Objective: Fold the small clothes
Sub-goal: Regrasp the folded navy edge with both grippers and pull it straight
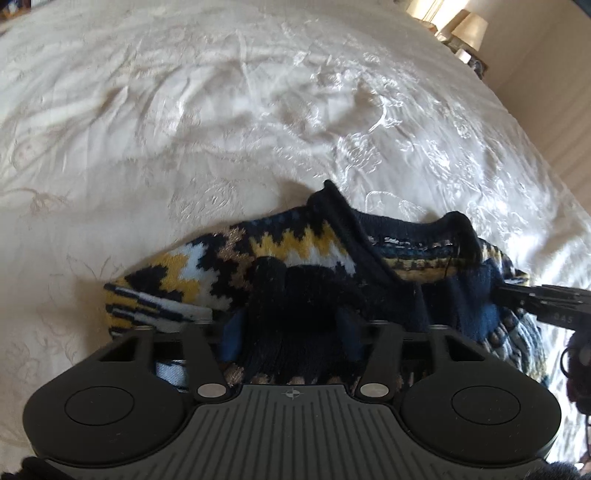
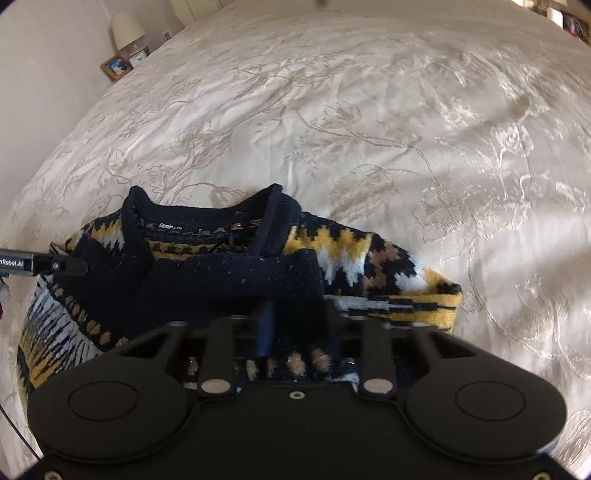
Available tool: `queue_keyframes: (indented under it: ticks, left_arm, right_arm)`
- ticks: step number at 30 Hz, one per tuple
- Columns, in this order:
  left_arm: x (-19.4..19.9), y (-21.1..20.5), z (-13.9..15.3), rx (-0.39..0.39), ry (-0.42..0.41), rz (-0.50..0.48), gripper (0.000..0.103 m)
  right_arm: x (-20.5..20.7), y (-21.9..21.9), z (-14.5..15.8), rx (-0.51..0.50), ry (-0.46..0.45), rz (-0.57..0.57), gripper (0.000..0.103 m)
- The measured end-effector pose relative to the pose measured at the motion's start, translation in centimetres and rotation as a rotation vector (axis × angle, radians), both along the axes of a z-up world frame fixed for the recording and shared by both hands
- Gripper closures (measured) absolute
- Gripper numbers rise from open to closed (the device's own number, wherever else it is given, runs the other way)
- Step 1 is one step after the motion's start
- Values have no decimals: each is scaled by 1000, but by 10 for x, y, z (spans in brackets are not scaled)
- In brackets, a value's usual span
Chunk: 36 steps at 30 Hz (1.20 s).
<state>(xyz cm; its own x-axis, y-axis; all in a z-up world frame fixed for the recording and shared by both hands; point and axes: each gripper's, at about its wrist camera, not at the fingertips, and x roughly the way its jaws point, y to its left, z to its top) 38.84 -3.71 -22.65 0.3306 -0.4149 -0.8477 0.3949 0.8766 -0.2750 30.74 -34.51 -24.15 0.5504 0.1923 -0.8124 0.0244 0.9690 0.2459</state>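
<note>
Knitted wool, thick and soft, makes up the one garment I see: a small navy sweater with yellow, white and tan zigzag bands (image 1: 280, 247), lying on the cream embroidered bedspread (image 1: 184, 129) close under both tools. I judge it light but bulky; it will sag and drape, not hold an edge, and the loose knit may snag or stretch if pulled hard. The ribbed navy hems and cuffs look the firmest places to hold, and a pinch through two layers should keep a fold together. My left gripper (image 1: 295, 295) is pressed down into a dark fold of the knit, its blue pads on either side of a bunched navy roll, so I report it clamped on the sweater. My right gripper (image 2: 295, 314) is likewise buried in navy fabric, its jaws nearly together with a fold pinched between them. The neckline with its label faces away from me in the right wrist view. Count: one sweater, two grippers, one bedspread; at the far edge, one bedside lamp (image 2: 127, 31) and one wooden picture frame (image 2: 116, 66).
</note>
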Motion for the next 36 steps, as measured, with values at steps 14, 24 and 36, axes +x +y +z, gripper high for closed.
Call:
queue_keyframes:
  ticks: [14,24,36]
  left_arm:
    - [-33,14,64,-51,-254,101,97]
    - [16,-8,17,76,-170,52,97]
    - [23,6,15,109,-119,112,73]
  right_arm:
    - [-27,1,66,-26,-192,-37,94]
    - [25,-6,18,-61,-69,-73,94]
    - [26,-5,8,-120,-21,-105,79]
